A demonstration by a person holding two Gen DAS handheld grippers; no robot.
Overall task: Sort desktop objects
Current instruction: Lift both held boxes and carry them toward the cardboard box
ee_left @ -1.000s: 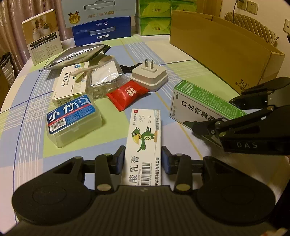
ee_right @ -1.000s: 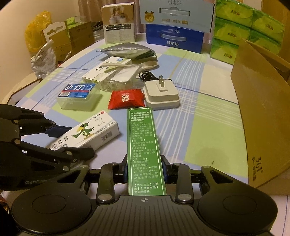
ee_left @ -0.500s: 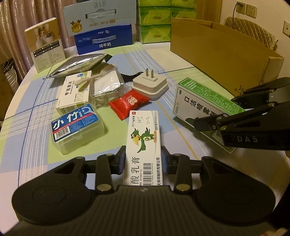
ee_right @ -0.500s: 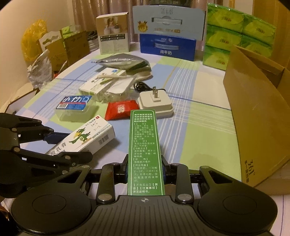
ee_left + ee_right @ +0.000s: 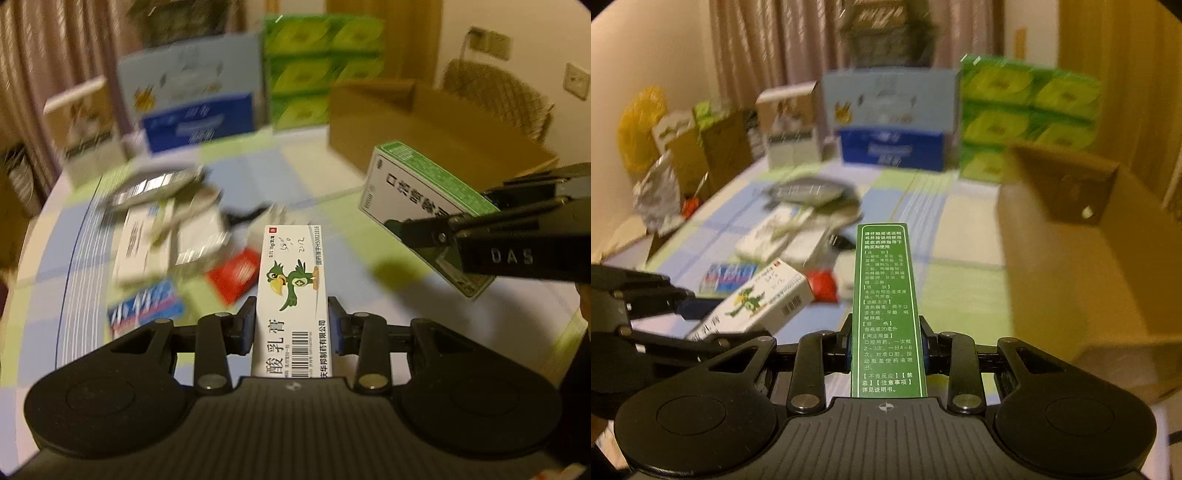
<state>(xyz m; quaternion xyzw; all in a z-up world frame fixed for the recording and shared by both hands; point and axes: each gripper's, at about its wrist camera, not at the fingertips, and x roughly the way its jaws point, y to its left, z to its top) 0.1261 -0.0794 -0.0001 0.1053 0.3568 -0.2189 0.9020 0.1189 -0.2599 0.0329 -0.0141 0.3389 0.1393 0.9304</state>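
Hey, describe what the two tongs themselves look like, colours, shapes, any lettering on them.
Both are matte black plastic. Seen from its own camera, each has a ribbed base plate with a small crosshair mark, two round lobes at the sides, and linkage arms with silver rivets. The left tongs have blue pads; so do the right tongs. From the left camera, the right unit's side reads "DAS" in pale letters. No cables or sleeves show.

Glossy card parrot box point(image 5: 293, 291); matt black plastic left gripper point(image 5: 291, 325); crinkly foil pouch point(image 5: 155, 188).
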